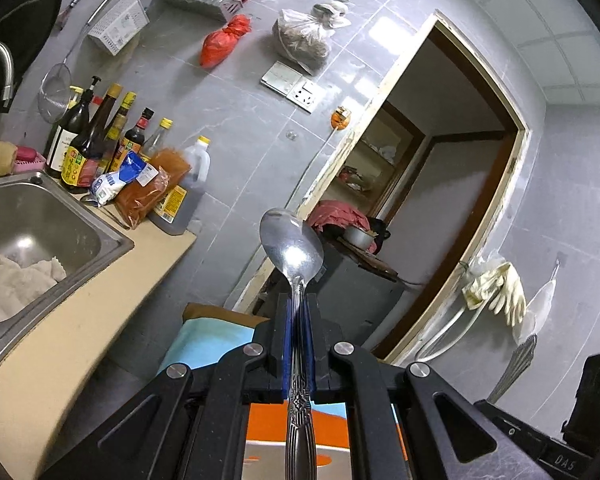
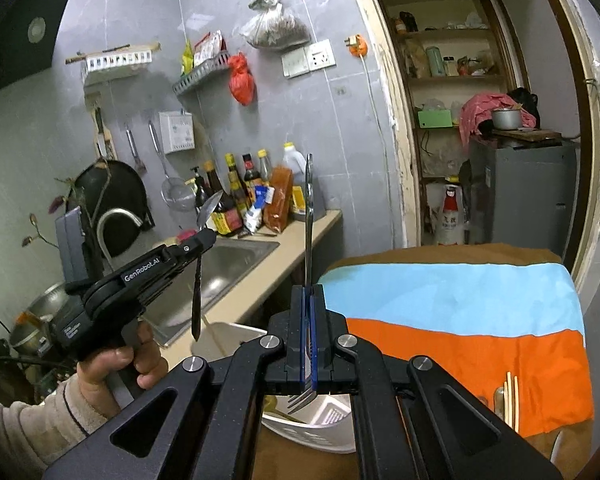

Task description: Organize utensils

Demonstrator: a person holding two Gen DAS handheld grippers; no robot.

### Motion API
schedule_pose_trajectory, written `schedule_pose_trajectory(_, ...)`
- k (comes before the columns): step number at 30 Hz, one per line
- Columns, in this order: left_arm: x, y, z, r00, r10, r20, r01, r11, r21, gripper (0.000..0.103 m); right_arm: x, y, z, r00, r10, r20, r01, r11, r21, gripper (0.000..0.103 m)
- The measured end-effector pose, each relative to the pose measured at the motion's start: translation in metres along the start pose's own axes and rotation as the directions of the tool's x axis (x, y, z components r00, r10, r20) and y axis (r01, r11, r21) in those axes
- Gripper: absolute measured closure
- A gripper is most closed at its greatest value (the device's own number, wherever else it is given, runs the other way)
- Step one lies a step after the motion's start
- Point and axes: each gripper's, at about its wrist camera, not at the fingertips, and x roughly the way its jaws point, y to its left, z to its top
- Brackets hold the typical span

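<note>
A: Start near. What is each tool doing?

B: The right gripper [image 2: 309, 304] is clamped on a fork [image 2: 309, 216], its blue pads pinched on the shank. The tines hang back toward the camera, just over a white basket [image 2: 328, 420], and the handle stands up past the fingertips. The left gripper [image 1: 299, 312] is closed on a spoon [image 1: 294, 256], gripping the neck, bowl forward and the patterned handle running back under the camera.

A: And from the other side?

B: In the right wrist view the left gripper [image 2: 204, 240] is held by a hand [image 2: 116, 360] above the sink [image 2: 236, 264], with the spoon crosswise in it, handle dangling down.

A: What could go wrong?

B: I'd judge slipping the main worry. Both pieces are smooth metal held on a narrow stem, with long ends overhanging, so a quick swing could pivot them in the pads. The spoon could then drop into the sink, the fork into the basket or past it.

A: How do the utensils look?

B: Both steel; the spoon's bowl is shiny, the handle embossed. The fork is seen edge-on, thin and plain.

A: Farther out?

B: A blue and orange cloth [image 2: 460, 312] covers the bench; near its right edge lie chopsticks [image 2: 512, 400] beside another utensil I can't identify. Sauce bottles [image 2: 236, 196] stand at the counter's far end, by the wall.
</note>
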Motion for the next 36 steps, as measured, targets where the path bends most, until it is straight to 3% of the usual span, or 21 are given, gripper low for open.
schedule_pose_trajectory(9,-0.004,-0.01,-0.032,0.998,0.053,0.032,-0.057,0.989,0.133,0.097,0.015,-0.009,-0.022,1.0,0.001,-0.023,0.0,1.0,0.027,0.101)
schedule_pose_trajectory(16,-0.009,-0.01,-0.044,0.996,0.082,0.046,-0.089,0.98,0.178,0.097,0.024,-0.015,-0.038,1.0,-0.005,-0.025,0.006,0.999,0.047,0.101)
schedule_pose_trajectory(36,-0.02,-0.002,-0.06,0.988,0.129,-0.086,-0.108,0.97,0.216,0.097,0.039,-0.015,-0.045,0.998,0.009,-0.066,-0.005,0.998,0.059,0.101)
